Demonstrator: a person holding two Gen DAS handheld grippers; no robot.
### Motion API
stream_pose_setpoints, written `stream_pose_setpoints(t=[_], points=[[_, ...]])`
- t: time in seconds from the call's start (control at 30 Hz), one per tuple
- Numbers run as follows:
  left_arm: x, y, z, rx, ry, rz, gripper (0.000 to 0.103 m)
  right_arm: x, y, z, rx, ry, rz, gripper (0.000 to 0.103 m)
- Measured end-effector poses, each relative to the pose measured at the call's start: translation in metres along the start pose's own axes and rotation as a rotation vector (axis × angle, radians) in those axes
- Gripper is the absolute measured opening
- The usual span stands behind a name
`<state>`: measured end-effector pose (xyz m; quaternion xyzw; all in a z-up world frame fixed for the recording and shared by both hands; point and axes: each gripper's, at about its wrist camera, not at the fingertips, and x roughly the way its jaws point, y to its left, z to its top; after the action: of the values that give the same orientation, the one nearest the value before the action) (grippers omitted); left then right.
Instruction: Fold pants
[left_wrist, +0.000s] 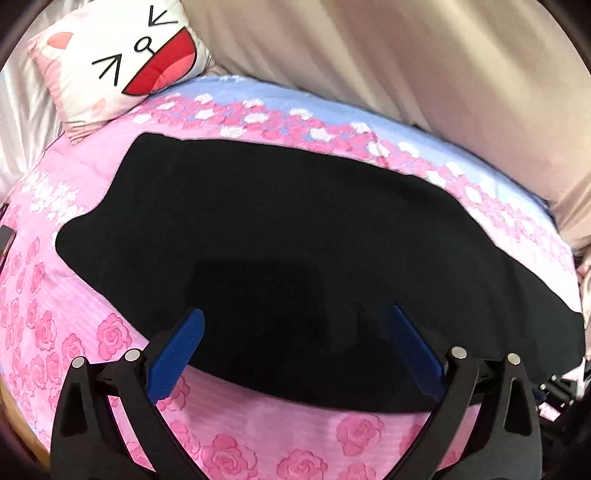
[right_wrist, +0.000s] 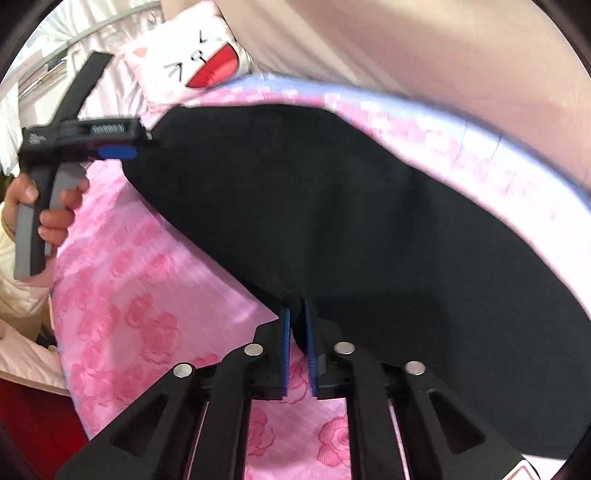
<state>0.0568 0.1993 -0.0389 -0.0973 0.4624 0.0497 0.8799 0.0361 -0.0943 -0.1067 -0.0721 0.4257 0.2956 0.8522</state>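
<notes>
The left gripper (left_wrist: 295, 332) hangs with its jaws wide apart over the near edge of the pants (left_wrist: 295, 236), gripping nothing. The pants lie flat on the bedspread (left_wrist: 92, 314), long axis running from the pillow (left_wrist: 122, 59) at far left toward the right. The right gripper (right_wrist: 299, 347) is nearer the work, pinched tight on the near hem.

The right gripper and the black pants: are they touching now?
Touching. The right wrist view shows the right gripper closed on the near edge of the black pants, with dark fabric pinched between its blue fingers.
</notes>
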Motion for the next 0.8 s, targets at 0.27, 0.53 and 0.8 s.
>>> stream_pose_setpoints(t=[0.27, 0.53, 0.8], points=[[0.002, -0.020, -0.001, 0.071, -0.004, 0.032, 0.097, -0.059, -0.037, -0.011, 0.146, -0.140, -0.008, 0.036], [0.008, -0.064, -0.021, 0.199, 0.036, -0.008, 0.097, -0.146, -0.196, -0.130, 0.777, -0.266, -0.286, 0.038], [0.009, -0.111, -0.032, 0.287, 0.048, -0.038, 0.097, -0.156, -0.232, -0.173, 0.947, -0.344, -0.182, 0.038]])
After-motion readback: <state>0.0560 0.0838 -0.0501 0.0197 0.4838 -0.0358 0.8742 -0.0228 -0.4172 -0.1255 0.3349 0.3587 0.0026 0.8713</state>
